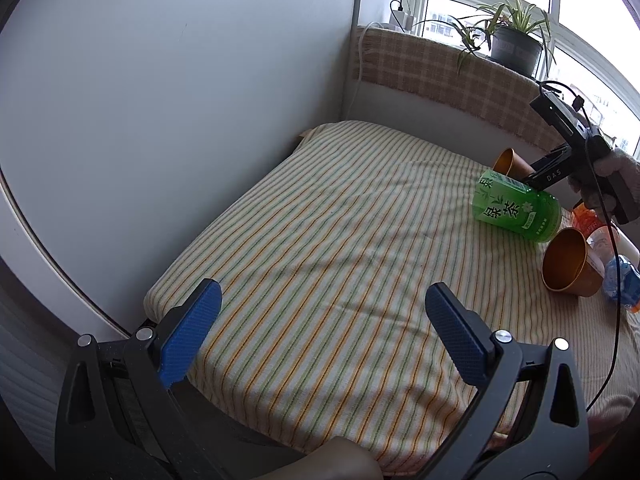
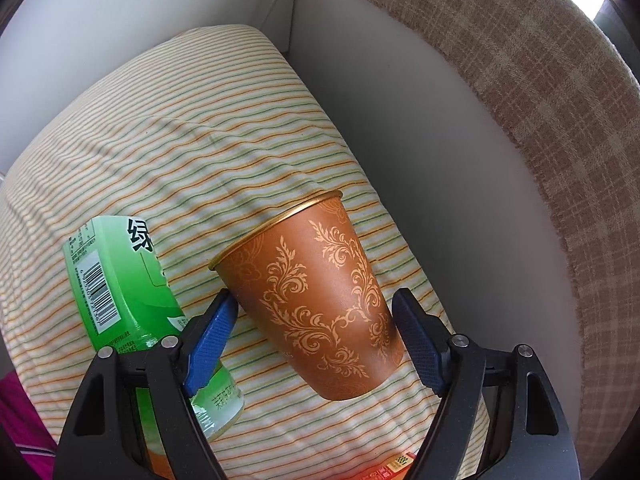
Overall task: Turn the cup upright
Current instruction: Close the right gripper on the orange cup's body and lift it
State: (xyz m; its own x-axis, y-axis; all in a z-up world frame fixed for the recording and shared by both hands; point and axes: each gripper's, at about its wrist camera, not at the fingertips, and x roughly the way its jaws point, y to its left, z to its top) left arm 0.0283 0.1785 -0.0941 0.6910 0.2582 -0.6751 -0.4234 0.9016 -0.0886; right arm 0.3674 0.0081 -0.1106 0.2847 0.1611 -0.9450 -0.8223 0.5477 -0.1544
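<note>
A brown paper cup with a gold leaf pattern (image 2: 320, 300) lies on its side on the striped cloth, mouth pointing away. My right gripper (image 2: 316, 312) is open with its blue pads either side of the cup's body, not clamping it. In the left wrist view this cup (image 1: 510, 163) shows at the far right, behind the green bottle, with the right gripper (image 1: 532, 178) at it. A second brown cup (image 1: 570, 262) lies on its side nearer, mouth facing left. My left gripper (image 1: 322, 300) is open and empty over the cloth's near part.
A green tea bottle (image 2: 120, 280) lies beside the cup on its left; it also shows in the left wrist view (image 1: 516, 210). Orange and blue packets (image 1: 620, 280) lie at the right edge. A white wall (image 2: 420, 140) and checked ledge (image 1: 440, 68) with a potted plant (image 1: 516, 44) bound the table.
</note>
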